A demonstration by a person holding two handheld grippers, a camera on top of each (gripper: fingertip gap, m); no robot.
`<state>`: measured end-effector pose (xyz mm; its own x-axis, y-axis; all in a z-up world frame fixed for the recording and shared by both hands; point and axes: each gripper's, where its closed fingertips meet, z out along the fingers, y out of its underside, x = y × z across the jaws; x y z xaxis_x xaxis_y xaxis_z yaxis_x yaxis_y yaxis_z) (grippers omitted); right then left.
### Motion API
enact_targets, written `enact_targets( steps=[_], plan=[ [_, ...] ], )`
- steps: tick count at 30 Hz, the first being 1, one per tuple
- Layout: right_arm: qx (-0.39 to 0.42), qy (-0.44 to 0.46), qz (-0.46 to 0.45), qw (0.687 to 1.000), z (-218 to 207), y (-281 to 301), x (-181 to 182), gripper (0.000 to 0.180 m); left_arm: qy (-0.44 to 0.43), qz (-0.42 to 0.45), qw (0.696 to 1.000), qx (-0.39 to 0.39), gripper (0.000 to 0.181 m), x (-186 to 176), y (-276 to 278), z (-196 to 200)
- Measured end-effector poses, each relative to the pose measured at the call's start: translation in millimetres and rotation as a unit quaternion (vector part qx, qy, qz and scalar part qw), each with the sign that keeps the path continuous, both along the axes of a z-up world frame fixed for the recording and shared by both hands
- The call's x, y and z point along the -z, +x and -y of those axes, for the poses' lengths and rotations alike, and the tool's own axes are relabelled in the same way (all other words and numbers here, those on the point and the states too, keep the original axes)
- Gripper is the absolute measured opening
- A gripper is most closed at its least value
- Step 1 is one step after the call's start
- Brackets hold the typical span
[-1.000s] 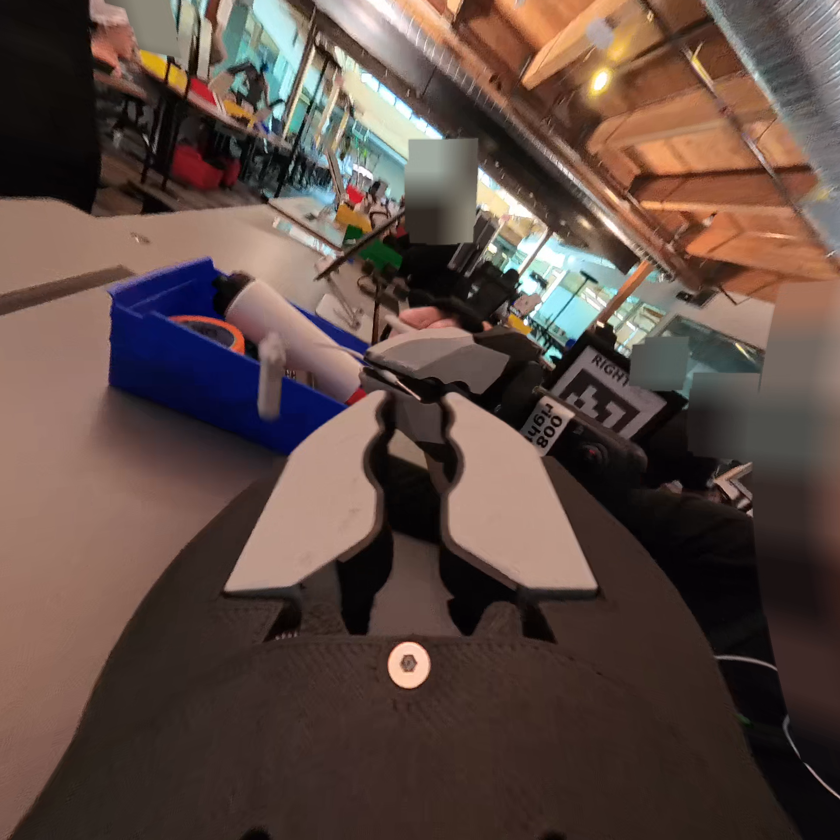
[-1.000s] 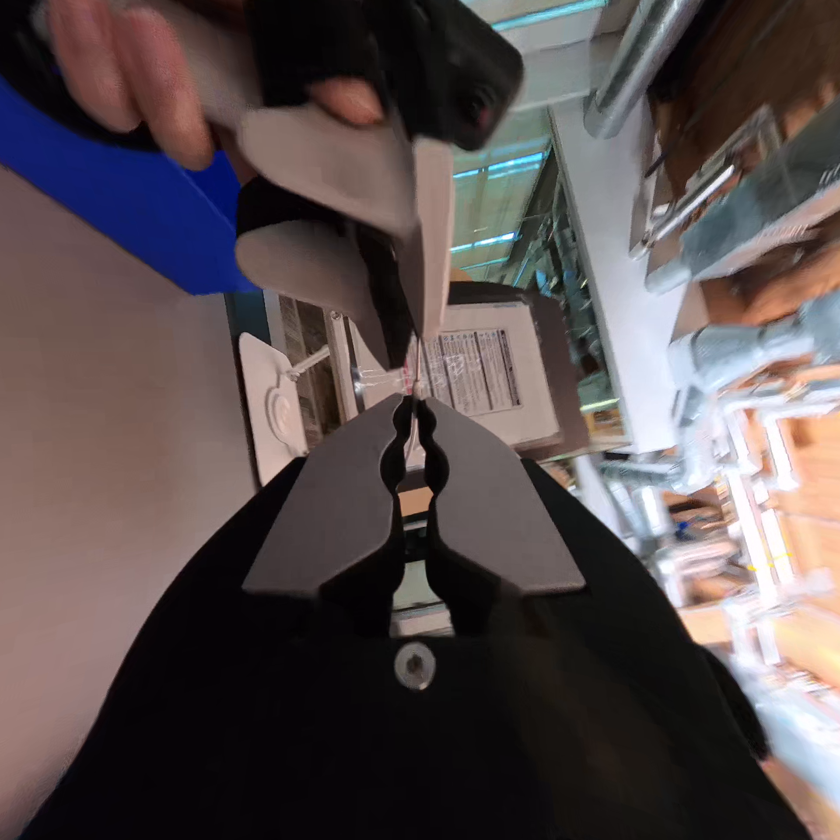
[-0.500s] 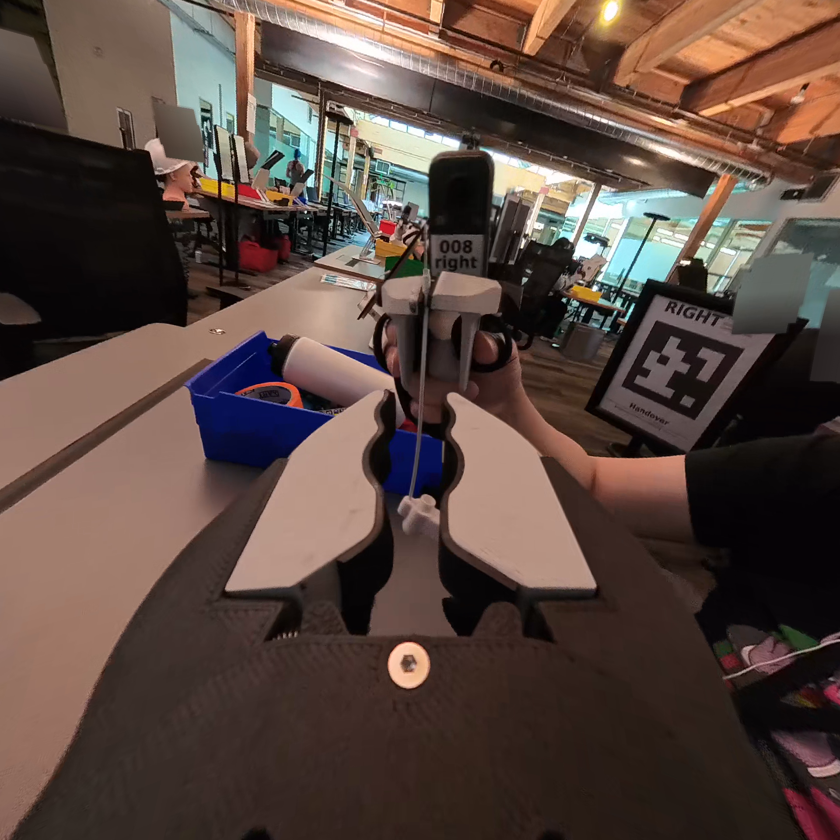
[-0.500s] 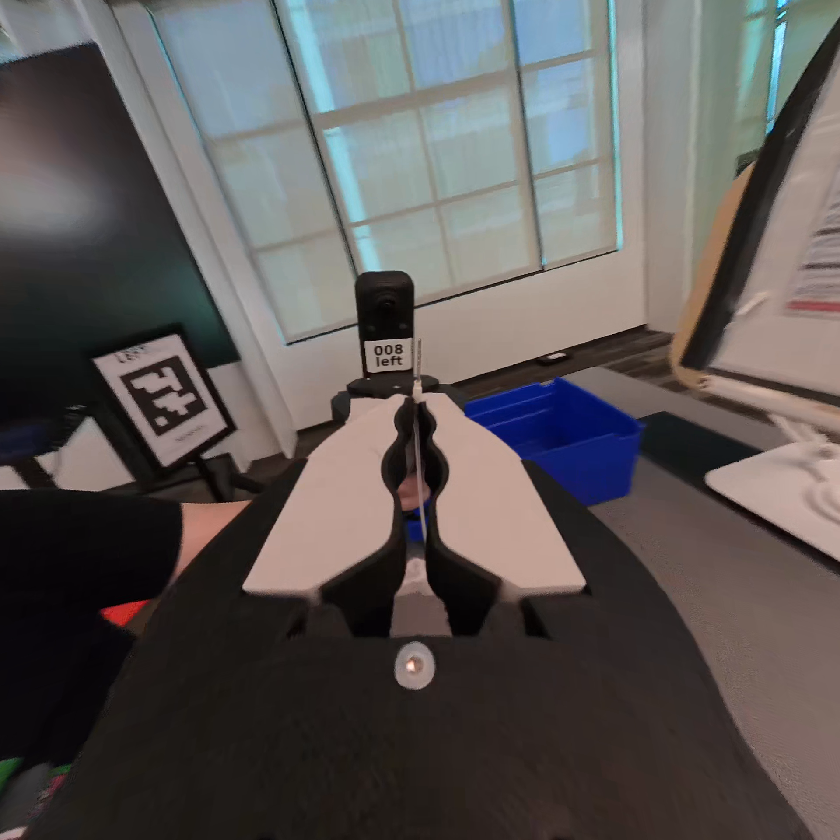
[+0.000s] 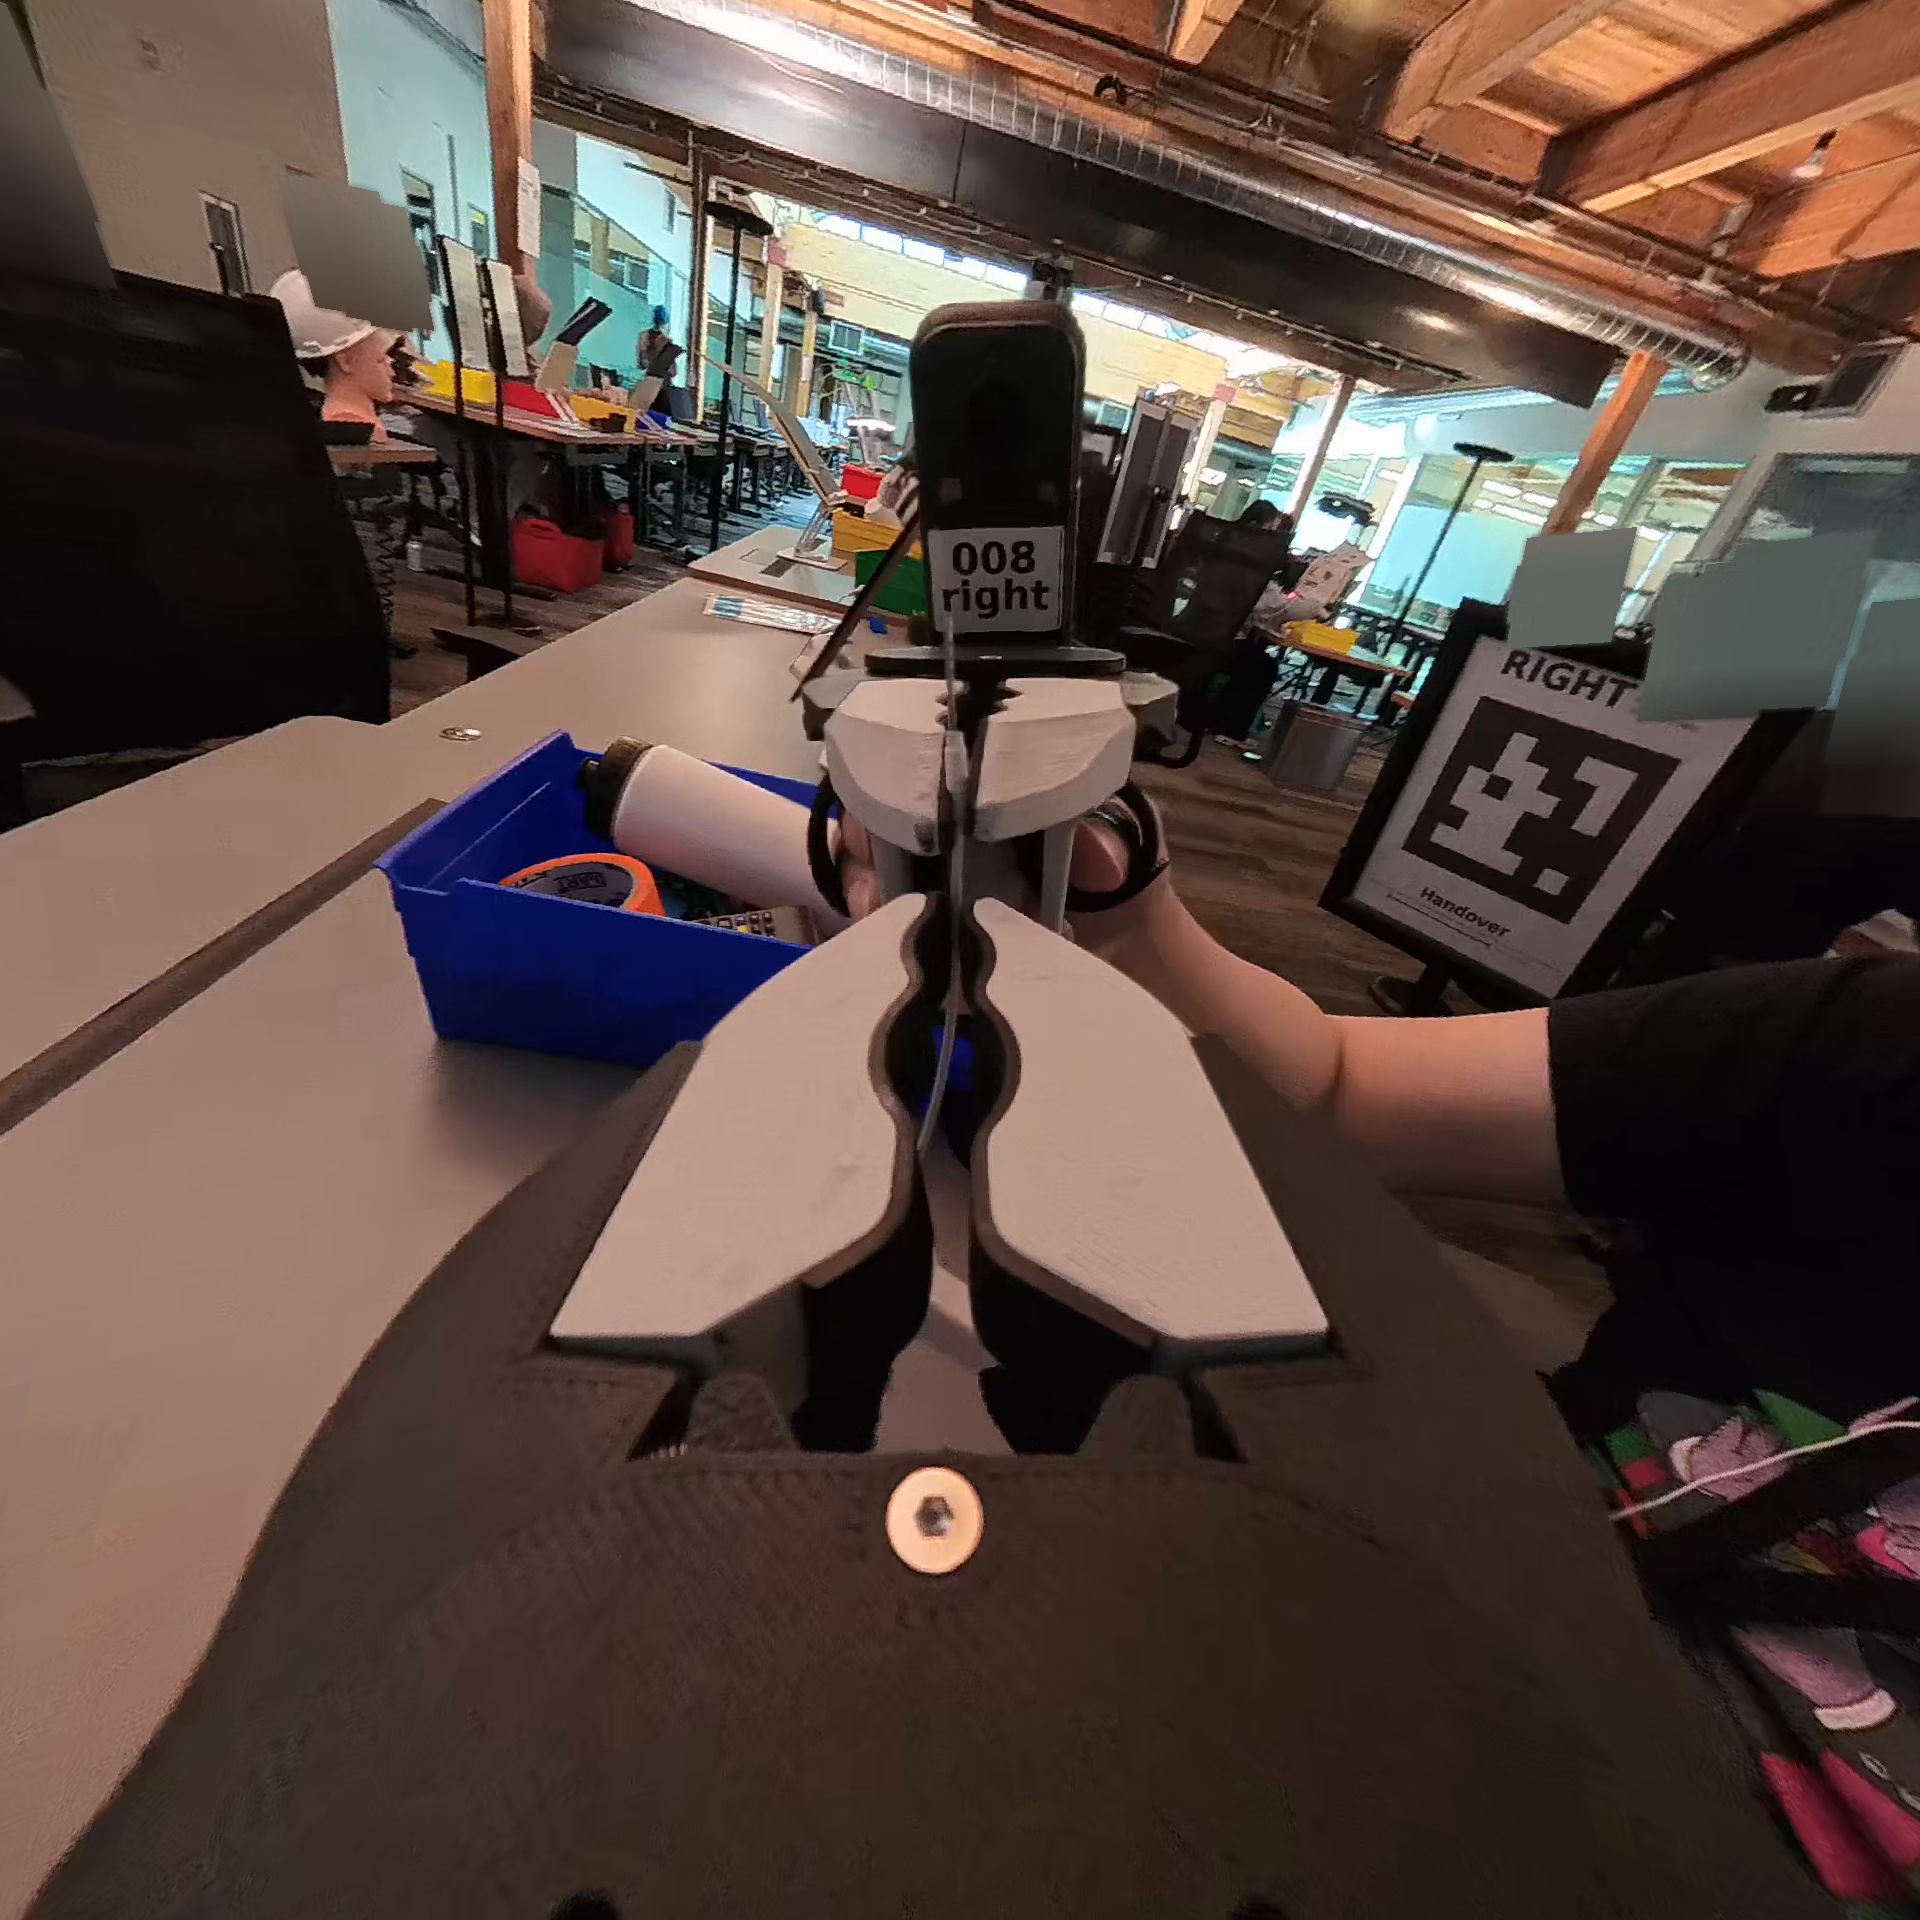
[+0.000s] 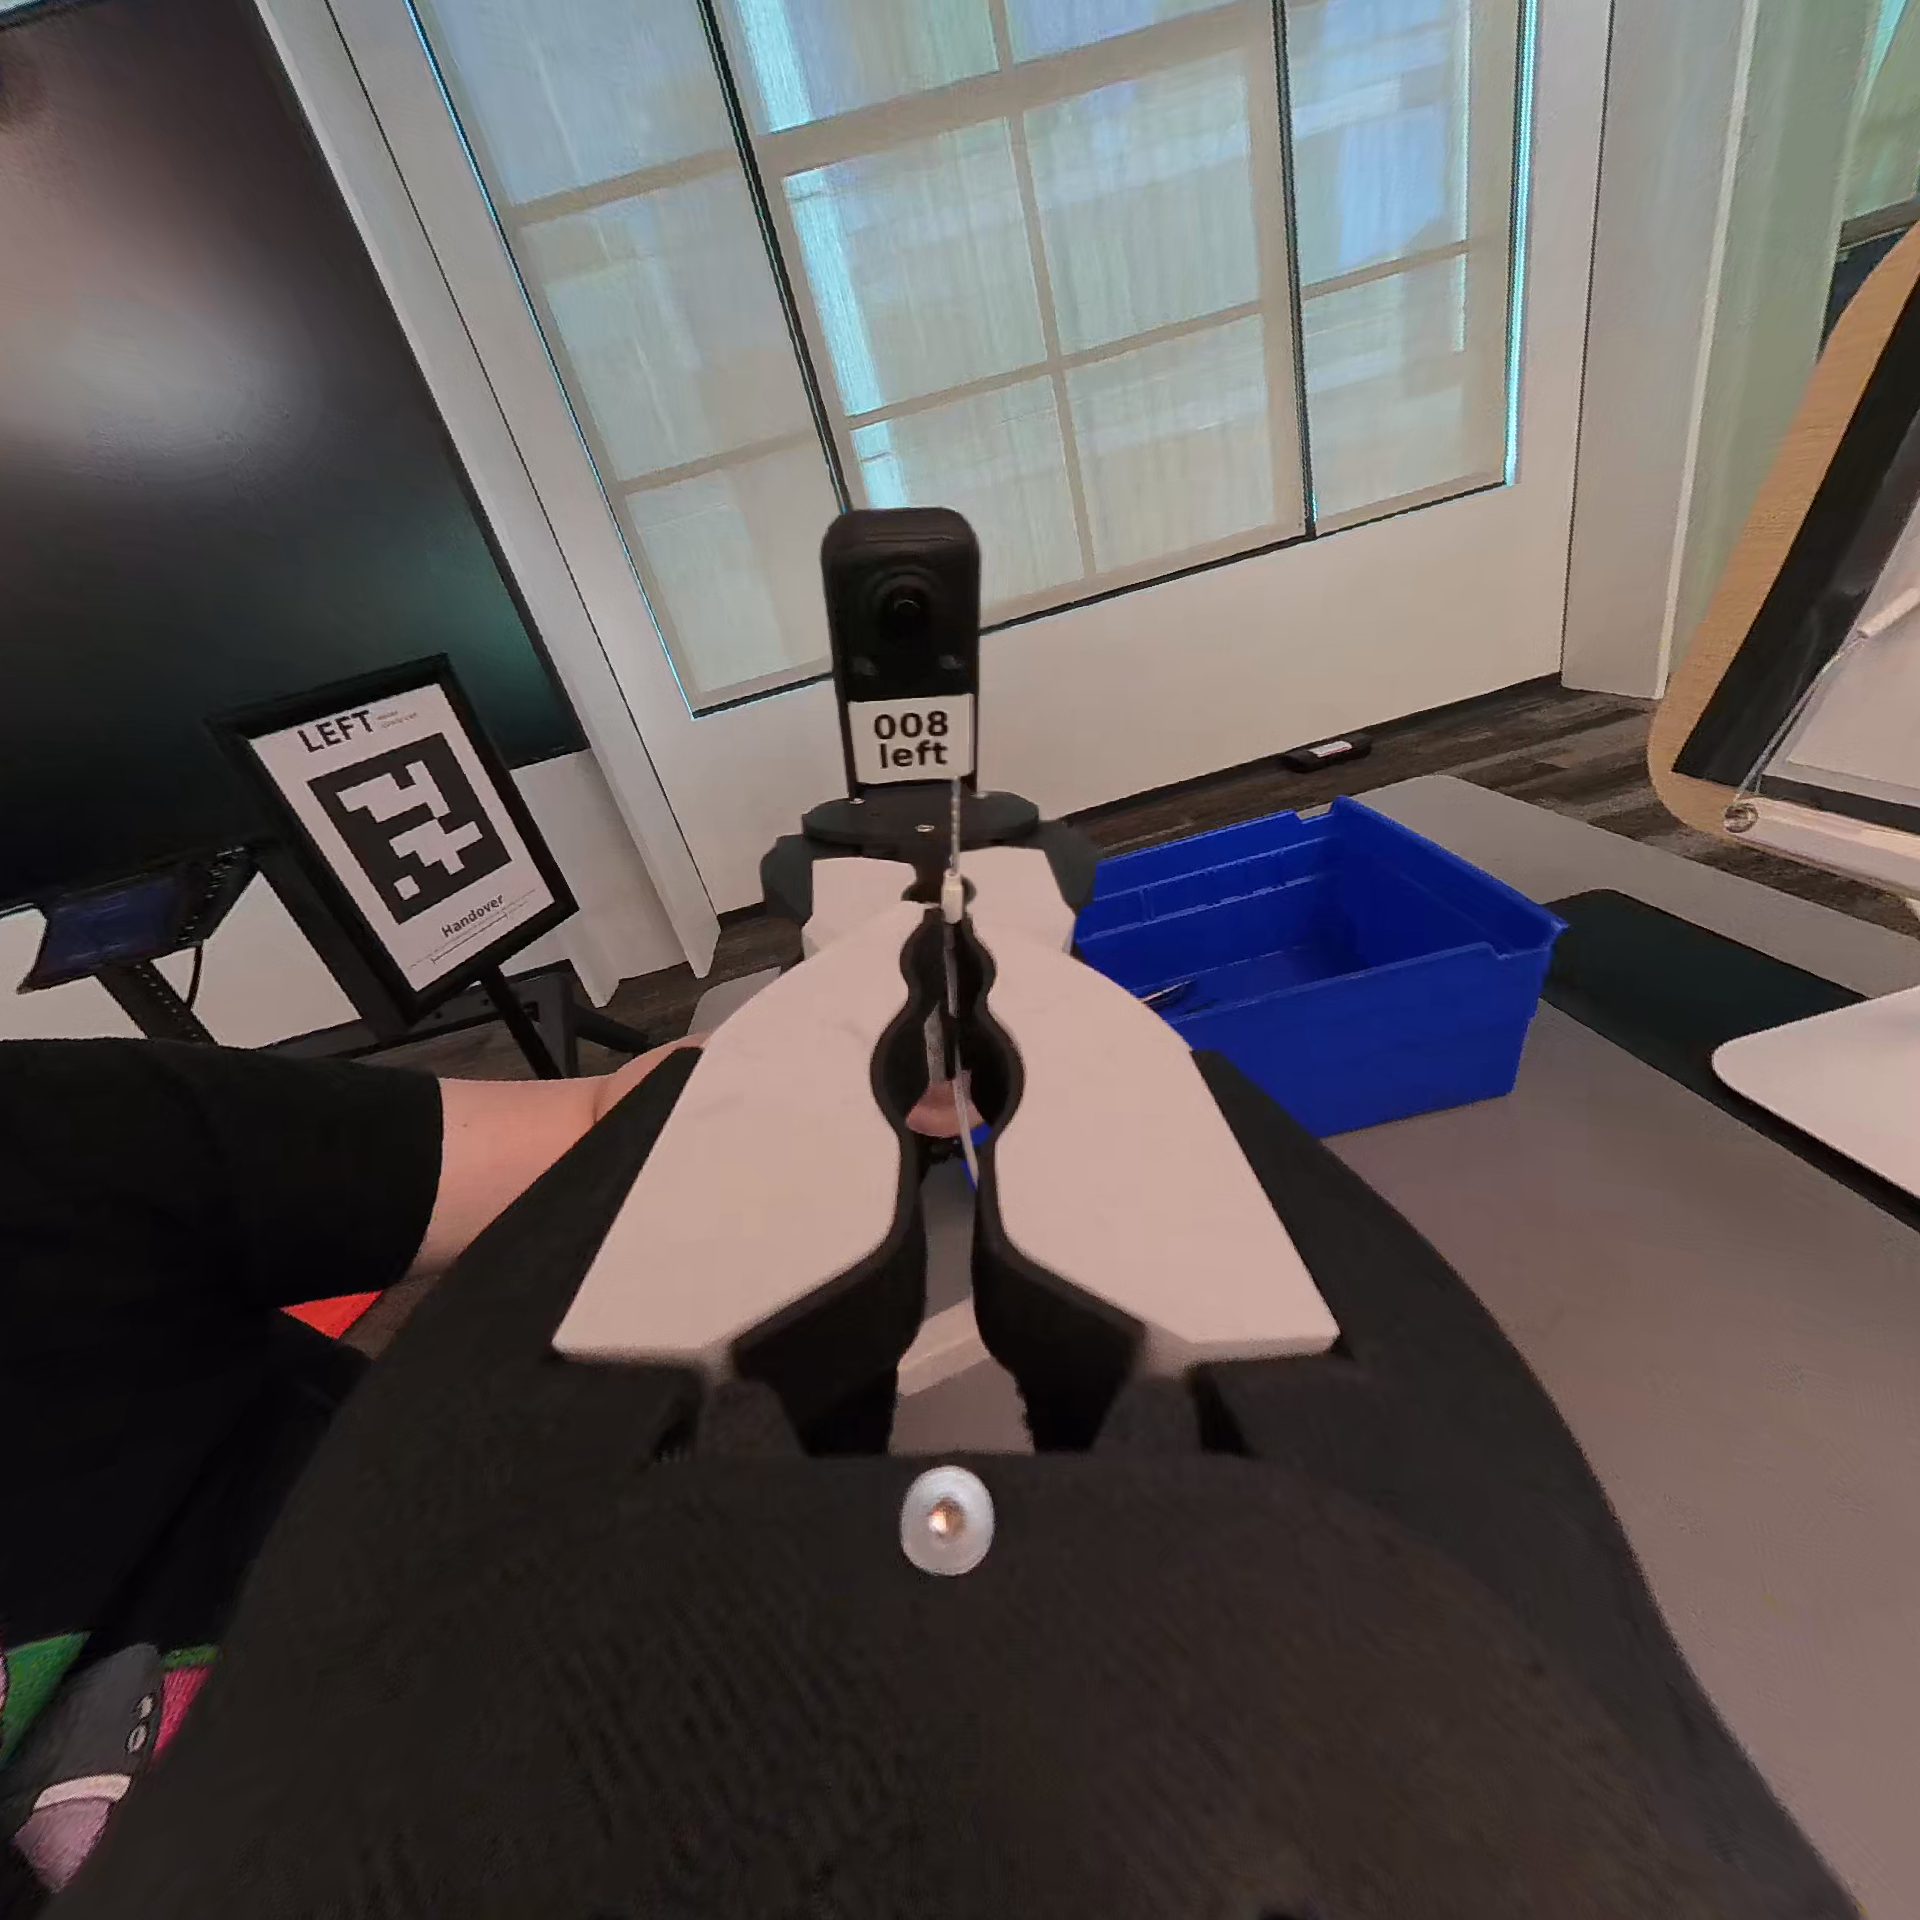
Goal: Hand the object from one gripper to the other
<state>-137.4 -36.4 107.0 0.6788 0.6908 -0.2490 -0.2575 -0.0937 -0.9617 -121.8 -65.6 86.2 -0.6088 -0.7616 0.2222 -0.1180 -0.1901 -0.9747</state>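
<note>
Frame centre, both wrist views: the thin white zip tie runs upright between the two grippers, which face each other.

Left gripper: fingers pressed together on the tie.

Right gripper: likewise clamped on it.

Judgement: near weightless, whippy, slick plastic. Best pinched flat near its small head, which should stop slipping.

Blue bin sits left of centre.

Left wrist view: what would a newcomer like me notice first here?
Two grey-fingered black grippers meet nose to nose at centre, the left gripper and the right gripper both shut on one thin white plastic strip. Behind them, towards the picture's left, a blue plastic bin holds a white bottle and an orange tape roll.
</note>
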Motion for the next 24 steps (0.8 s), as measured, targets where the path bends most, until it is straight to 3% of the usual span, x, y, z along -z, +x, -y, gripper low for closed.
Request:
enact_targets(
  steps=[3, 6, 10, 12, 14, 19, 24],
  plan=[
    [0.014, 0.018, 0.011, 1.0, -1, 2, -2, 0.004, 0.009, 0.004, 1.0, -0.016, 0.0, -2, 1, -1],
    [0.059, 0.059, 0.055, 0.995, -2, 10, -6, 0.03, 0.0, 0.01, 0.999, -0.036, 0.0, -9, 0, -7],
    [0.142, 0.171, 0.177, 0.959, 4, 24, -13, 0.04, -0.095, 0.001, 0.995, -0.042, 0.0, -25, -6, -23],
    [0.194, 0.252, 0.273, 0.908, 11, 30, -15, 0.039, -0.167, -0.016, 0.986, -0.011, 0.0, -33, -12, -26],
    [0.241, 0.31, 0.378, 0.838, 15, 33, -12, 0.038, -0.225, -0.031, 0.974, 0.022, 0.0, -38, -16, -27],
    [0.289, 0.38, 0.569, 0.67, 12, 22, 5, 0.037, -0.294, -0.059, 0.952, 0.061, 0.0, -37, -15, -21],
    [0.296, 0.428, 0.607, 0.601, 11, 3, 12, 0.036, -0.331, -0.08, 0.936, 0.086, 0.001, -34, -12, -13]
  ],
)
